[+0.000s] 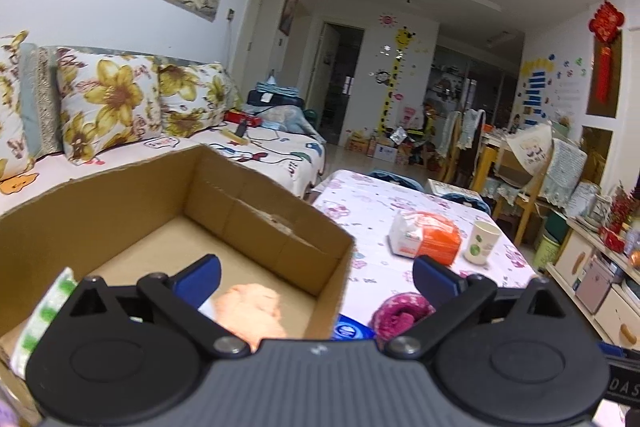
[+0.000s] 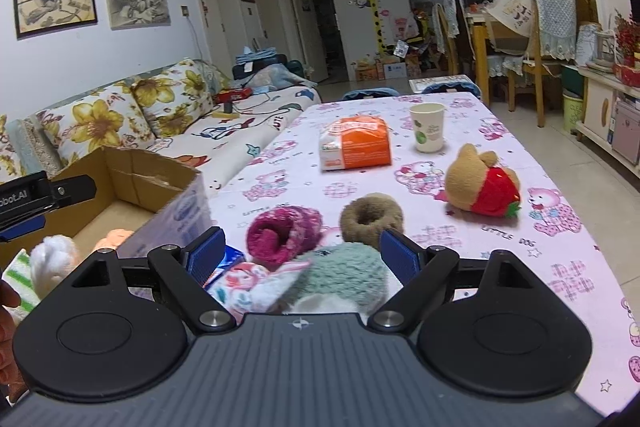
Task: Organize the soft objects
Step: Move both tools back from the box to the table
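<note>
Left tool released over the cardboard box; right tool released, and we next grasp the teal sock.

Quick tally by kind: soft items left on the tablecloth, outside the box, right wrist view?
Rolled socks: 3, magenta, brown, teal
Plush toys: 1, bear with strawberry
Patterned cloths: 1, pink-and-white
Total: 5
</note>
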Available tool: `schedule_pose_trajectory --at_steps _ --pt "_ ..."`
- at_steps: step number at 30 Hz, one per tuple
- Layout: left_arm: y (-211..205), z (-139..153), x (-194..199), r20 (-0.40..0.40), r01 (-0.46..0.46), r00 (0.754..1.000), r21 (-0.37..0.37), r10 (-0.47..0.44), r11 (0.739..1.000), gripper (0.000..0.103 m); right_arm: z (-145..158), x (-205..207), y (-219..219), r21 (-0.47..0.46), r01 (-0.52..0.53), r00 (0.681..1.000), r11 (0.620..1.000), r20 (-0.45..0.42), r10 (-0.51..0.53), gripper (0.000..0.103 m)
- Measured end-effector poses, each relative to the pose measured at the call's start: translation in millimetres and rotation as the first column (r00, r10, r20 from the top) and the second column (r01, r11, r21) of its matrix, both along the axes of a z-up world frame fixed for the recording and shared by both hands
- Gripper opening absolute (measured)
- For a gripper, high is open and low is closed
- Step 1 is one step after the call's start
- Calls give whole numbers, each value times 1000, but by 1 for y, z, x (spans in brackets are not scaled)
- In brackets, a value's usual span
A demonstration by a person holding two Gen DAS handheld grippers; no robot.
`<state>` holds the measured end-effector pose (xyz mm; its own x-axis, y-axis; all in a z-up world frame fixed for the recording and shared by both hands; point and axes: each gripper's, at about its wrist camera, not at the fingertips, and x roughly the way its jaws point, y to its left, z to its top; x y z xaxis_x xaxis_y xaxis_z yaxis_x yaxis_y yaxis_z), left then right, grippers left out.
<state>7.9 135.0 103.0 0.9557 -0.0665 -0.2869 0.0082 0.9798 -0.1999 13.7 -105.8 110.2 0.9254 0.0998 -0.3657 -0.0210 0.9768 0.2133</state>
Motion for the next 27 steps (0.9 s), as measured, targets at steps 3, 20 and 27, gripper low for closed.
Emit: schedule_pose_trajectory --at_steps 3,20,27 --pt "-7 -1 1 0 21 1000 15 -21 1000 102 -1 0 -2 3 17 1000 1000 0 -17 103" --pt "-51 -17 5 -52 160 986 81 -156 984 102 -12 14 -30 13 109 994 994 -17 -109 103" --pt "-84 -32 13 -150 313 943 95 -297 945 102 -22 37 -68 3 186 982 983 -48 -185 103"
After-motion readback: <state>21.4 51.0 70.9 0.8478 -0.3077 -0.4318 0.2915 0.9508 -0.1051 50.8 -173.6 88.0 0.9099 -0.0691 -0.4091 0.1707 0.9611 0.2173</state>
